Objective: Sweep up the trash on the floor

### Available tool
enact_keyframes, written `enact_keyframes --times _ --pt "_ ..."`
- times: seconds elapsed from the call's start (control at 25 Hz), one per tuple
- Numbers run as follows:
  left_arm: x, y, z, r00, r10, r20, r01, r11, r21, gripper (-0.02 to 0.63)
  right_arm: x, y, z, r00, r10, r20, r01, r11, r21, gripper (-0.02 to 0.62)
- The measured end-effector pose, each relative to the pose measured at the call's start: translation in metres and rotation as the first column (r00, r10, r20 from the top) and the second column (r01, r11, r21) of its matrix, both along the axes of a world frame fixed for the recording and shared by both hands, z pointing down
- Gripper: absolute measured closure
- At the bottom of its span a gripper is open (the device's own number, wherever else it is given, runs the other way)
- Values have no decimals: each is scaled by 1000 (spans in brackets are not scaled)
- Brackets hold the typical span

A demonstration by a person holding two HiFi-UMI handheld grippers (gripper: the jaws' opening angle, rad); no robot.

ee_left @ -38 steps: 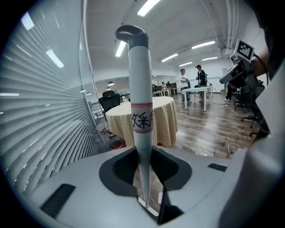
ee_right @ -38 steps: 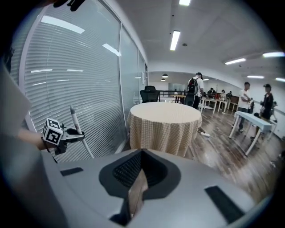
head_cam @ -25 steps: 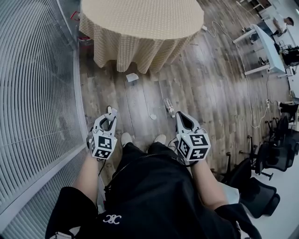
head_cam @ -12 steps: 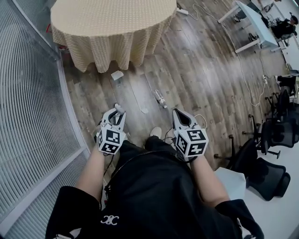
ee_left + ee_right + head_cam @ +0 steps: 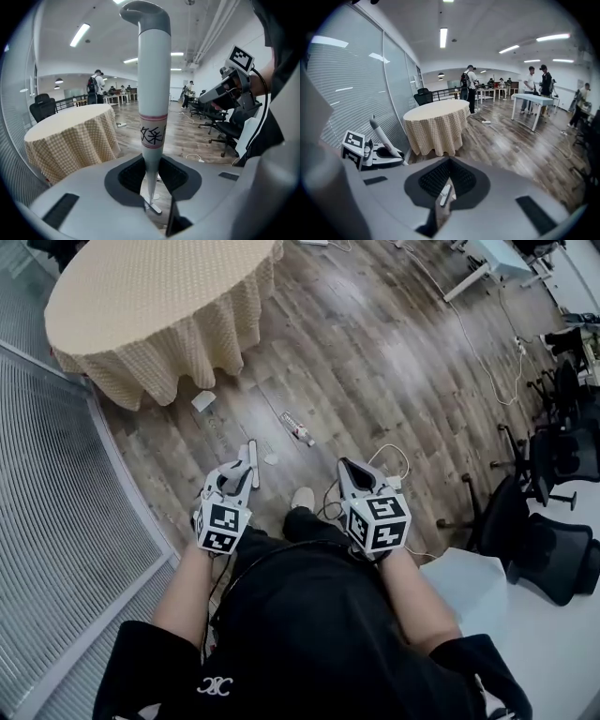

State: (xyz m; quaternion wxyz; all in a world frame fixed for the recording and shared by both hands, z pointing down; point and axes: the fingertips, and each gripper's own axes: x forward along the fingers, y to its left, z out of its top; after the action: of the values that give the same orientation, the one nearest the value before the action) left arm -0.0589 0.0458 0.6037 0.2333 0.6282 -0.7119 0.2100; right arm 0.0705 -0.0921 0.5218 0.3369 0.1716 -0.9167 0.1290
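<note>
My left gripper [image 5: 236, 471] is shut on a white broom handle [image 5: 153, 93] with a grey cap and red bands; the handle stands upright between the jaws. My right gripper [image 5: 346, 468] hangs beside it, shut and with nothing in it. Trash lies on the wooden floor ahead of both: a plastic bottle [image 5: 298, 428], a white paper scrap [image 5: 203, 400] by the tablecloth and a small white bit [image 5: 271, 458]. From the right gripper view I see the left gripper [image 5: 377, 152] with the handle [image 5: 382, 133] slanting up. The broom's lower end is hidden.
A round table with a tan checked cloth [image 5: 159, 310] stands ahead left. A ribbed glass wall [image 5: 56, 512] runs along the left. Office chairs [image 5: 553, 549], white cables [image 5: 394, 460] and a white desk [image 5: 487, 263] are at the right. People stand far off [image 5: 468, 86].
The head view has swung, so the table has shifted up and left in the picture. Both grippers keep their hold and pose; the trash lies nearer the jaws.
</note>
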Motion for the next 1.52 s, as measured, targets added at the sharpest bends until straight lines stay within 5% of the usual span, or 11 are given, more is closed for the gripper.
enact_keyframes --times 0.24,0.52,0.72,1.0,1.12,1.24,1.52 --pt "18 -49 0 1000 14 7 -13 1000 -27 520 28 -49 12 1000 28 12 -28 999 -28 581" --pt "7 -80 -22 996 -78 47 80 996 -48 520 34 -102 25 999 1 45 2 998 -65 581" --pt "-29 -86 -54 980 -177 94 179 984 -9 520 20 -124 30 998 -15 67 20 997 -74 581" --pt "-108 -82 -80 959 -215 186 216 976 17 520 -21 -128 28 996 8 90 -2 997 -74 581" --pt "-148 -81 -74 959 -162 234 167 986 0 520 -46 -128 35 996 53 74 -48 997 -66 581" --pt "-178 -83 -56 963 -26 267 42 998 -53 520 -70 -125 44 990 139 35 -136 988 -73 581" --pt "-287 -60 -7 947 167 274 -132 981 -144 520 -125 -94 44 920 392 13 -386 910 -154 581"
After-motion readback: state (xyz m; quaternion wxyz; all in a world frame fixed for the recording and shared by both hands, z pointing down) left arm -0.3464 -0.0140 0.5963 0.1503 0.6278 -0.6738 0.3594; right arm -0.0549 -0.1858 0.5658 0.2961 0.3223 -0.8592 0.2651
